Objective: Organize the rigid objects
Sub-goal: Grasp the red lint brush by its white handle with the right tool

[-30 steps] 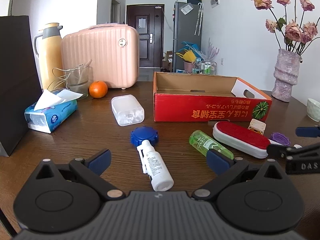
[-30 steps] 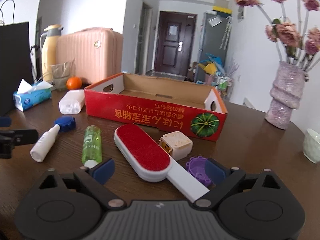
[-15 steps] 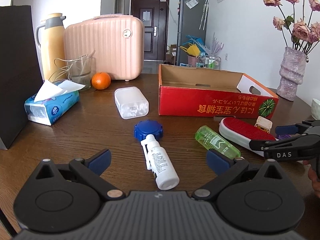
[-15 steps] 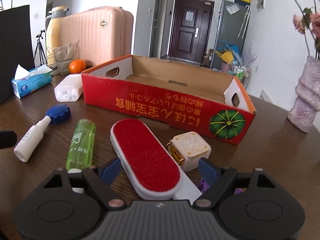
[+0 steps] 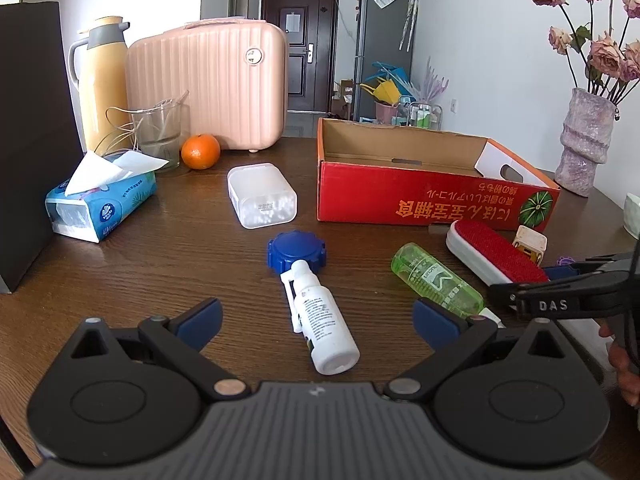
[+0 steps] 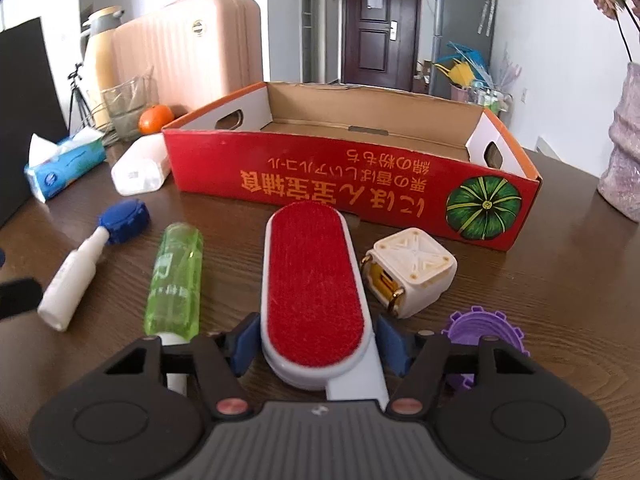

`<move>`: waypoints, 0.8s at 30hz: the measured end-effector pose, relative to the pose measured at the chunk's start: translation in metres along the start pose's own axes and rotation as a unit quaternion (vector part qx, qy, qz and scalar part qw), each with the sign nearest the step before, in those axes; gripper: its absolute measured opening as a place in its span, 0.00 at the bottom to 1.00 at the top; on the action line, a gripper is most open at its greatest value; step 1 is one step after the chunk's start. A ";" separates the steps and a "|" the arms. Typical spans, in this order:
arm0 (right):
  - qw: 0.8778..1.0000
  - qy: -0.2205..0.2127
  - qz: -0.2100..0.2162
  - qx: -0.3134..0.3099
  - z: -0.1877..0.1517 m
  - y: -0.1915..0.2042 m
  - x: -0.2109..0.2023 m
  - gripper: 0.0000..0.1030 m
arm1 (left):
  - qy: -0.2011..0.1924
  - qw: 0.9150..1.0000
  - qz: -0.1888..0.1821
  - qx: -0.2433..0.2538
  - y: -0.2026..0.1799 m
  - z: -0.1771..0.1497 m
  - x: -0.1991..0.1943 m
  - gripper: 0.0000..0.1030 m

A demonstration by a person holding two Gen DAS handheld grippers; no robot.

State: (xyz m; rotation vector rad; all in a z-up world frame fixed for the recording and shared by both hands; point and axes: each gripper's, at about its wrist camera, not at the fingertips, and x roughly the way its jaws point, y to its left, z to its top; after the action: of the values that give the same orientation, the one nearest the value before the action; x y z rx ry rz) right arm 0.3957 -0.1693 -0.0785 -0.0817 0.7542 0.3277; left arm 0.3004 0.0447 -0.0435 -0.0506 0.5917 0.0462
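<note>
My right gripper [image 6: 316, 336] is closing on a red lint brush [image 6: 314, 280] that lies on the brown table, its blue pads against the brush's white sides near the handle. Beside the brush lie a green bottle [image 6: 176, 276], a cream cube box [image 6: 412, 276] and a purple toothed ring [image 6: 480, 328]. Behind them stands an empty red cardboard box [image 6: 320, 176]. My left gripper [image 5: 316, 312] is open above a white spray bottle [image 5: 320, 320], whose nozzle touches a blue cap [image 5: 296, 250]. A frosted white container [image 5: 262, 196] lies further back.
At the back left are a tissue pack [image 5: 100, 204], an orange [image 5: 200, 152], a glass [image 5: 160, 136], a yellow thermos [image 5: 100, 84] and a pink case [image 5: 208, 88]. A black bag [image 5: 28, 140] stands at the far left, a vase [image 5: 584, 140] at the right.
My right gripper moved forward and down over the lint brush, and its jaws narrowed from wide open to the brush's sides. The left gripper stayed open and barely moved.
</note>
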 end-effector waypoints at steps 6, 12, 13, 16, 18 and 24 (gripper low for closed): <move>0.999 -0.019 -0.027 -0.008 -0.006 0.013 -0.006 0.53 | -0.004 1.000 0.001 -0.002 0.001 0.000 -0.001 1.00; 0.997 -0.060 -0.039 0.004 -0.009 0.017 -0.027 0.53 | -0.007 1.000 0.001 -0.004 0.002 0.000 -0.002 1.00; 0.997 -0.064 -0.039 0.008 -0.009 0.017 -0.030 0.53 | -0.007 1.000 0.001 -0.004 0.002 0.000 -0.003 1.00; 0.996 -0.074 -0.039 0.014 -0.012 0.017 -0.038 0.53 | -0.008 1.000 0.002 -0.005 0.003 0.000 -0.003 1.00; 0.996 -0.082 -0.041 0.017 -0.014 0.018 -0.046 0.53 | -0.008 1.000 0.003 -0.007 0.003 0.000 -0.003 1.00; 0.993 -0.106 -0.041 0.029 -0.024 0.017 -0.069 0.53 | -0.006 1.000 0.008 -0.009 0.004 -0.001 -0.002 1.00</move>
State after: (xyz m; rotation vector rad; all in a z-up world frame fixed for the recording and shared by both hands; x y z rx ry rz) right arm 0.3278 -0.1762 -0.0477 -0.0227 0.5473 0.2329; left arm 0.2984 0.0481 -0.0431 -0.0622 0.5808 0.0675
